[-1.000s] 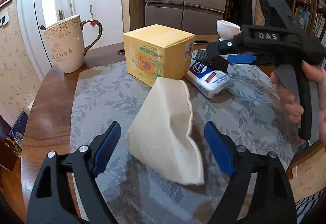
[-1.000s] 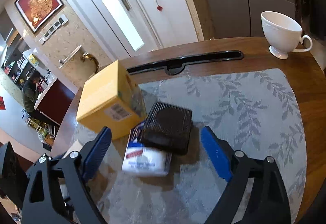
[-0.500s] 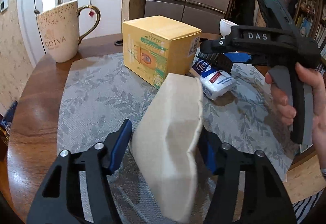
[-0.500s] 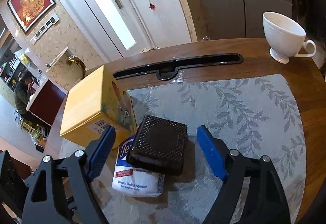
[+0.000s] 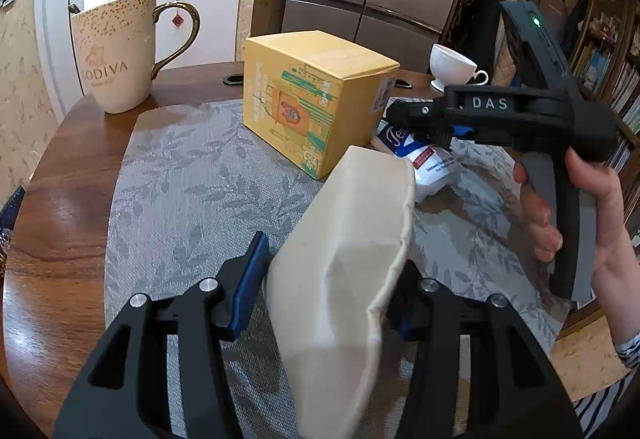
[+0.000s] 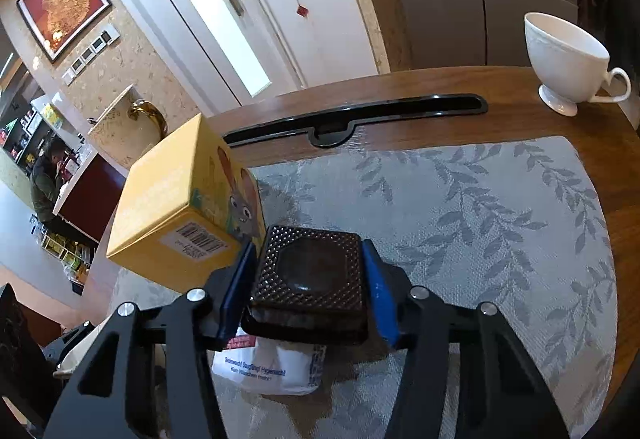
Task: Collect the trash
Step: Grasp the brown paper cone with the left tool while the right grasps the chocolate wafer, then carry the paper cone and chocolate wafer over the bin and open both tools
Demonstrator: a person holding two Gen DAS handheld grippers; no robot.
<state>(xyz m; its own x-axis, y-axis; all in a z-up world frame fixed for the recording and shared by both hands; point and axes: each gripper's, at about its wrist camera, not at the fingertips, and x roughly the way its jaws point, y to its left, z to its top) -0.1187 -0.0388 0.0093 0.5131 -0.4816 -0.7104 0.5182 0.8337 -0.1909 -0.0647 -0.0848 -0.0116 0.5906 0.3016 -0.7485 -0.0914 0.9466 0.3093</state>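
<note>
Since a second ago both tongs have closed: the left tongs point(image 5: 332, 279) now clench the beige paper filter point(image 5: 344, 271), and the right tongs point(image 6: 310, 283) grip the dark brown dimpled square container point(image 6: 310, 275), held above the white tissue pack point(image 6: 268, 371). Beneath them a round wooden counter point(image 5: 56, 239) carries a grey leaf-patterned placemat point(image 6: 460, 219); a white door and steel refrigerator stand behind. Ahead of the left tongs sits a cream mug point(image 5: 116, 55) reading "GODIVA"; the right tongs' body reads "DAS". A yellow cartoon box point(image 5: 316, 103) stands just beyond both, and a white teacup point(image 6: 568, 59) sits far ahead to the right.
</note>
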